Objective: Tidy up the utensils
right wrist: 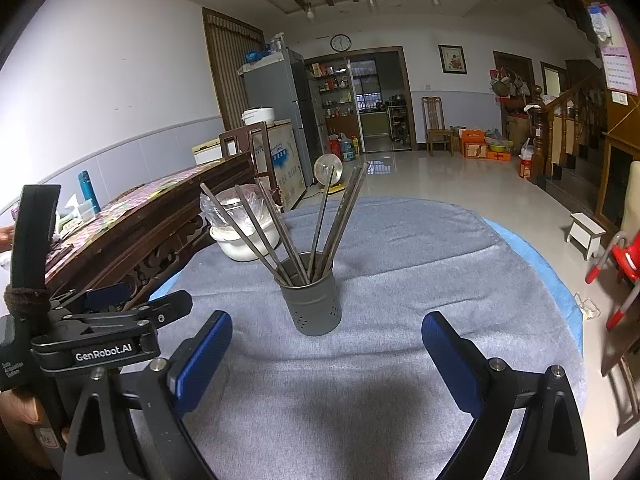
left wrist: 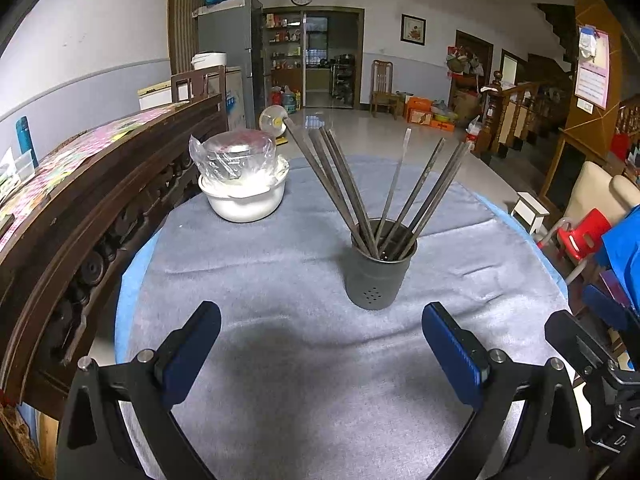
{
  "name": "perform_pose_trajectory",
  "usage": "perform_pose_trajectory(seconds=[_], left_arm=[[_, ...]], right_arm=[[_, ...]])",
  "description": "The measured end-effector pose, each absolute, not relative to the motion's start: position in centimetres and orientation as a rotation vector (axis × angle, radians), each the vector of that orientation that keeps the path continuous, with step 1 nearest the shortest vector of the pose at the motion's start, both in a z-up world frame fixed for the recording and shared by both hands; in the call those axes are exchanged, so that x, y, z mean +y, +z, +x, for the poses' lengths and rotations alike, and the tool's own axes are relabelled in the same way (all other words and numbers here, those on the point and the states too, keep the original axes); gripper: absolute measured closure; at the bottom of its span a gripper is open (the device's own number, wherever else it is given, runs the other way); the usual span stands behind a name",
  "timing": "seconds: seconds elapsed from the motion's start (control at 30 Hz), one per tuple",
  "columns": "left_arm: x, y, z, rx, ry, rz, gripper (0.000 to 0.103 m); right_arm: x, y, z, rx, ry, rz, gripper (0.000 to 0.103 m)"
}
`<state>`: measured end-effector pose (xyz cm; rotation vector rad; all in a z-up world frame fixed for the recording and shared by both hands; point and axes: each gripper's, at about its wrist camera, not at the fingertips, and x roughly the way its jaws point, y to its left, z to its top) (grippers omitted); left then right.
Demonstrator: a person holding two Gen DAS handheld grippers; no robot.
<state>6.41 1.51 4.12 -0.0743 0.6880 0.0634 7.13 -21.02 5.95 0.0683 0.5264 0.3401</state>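
Note:
A dark grey perforated utensil holder (left wrist: 378,270) (right wrist: 312,300) stands upright on the grey cloth of the round table (left wrist: 280,264) (right wrist: 420,264). Several long metal chopsticks (left wrist: 344,184) (right wrist: 276,232) fan out of it, leaning left and right. My left gripper (left wrist: 320,344) hovers in front of the holder, open, with nothing between its blue pads. My right gripper (right wrist: 326,350) is also open and bare, just short of the holder. The left gripper's body (right wrist: 100,344) shows at the left edge of the right wrist view.
A white pot with a plastic-wrapped bowl on top (left wrist: 242,182) (right wrist: 244,232) sits at the table's far left. A dark carved wooden bench (left wrist: 92,216) (right wrist: 152,224) runs along the left side. A red chair (left wrist: 584,234) and a small white stool (left wrist: 530,210) stand on the right.

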Motion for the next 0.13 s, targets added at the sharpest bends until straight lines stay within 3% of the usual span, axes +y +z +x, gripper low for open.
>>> perform_pose_trajectory(seconds=[0.13], left_arm=[[1.42, 4.25, 6.47, 0.687, 0.062, -0.072, 0.003]], right_arm=[[-21.01, 5.97, 7.10, 0.526, 0.340, 0.067, 0.005]])
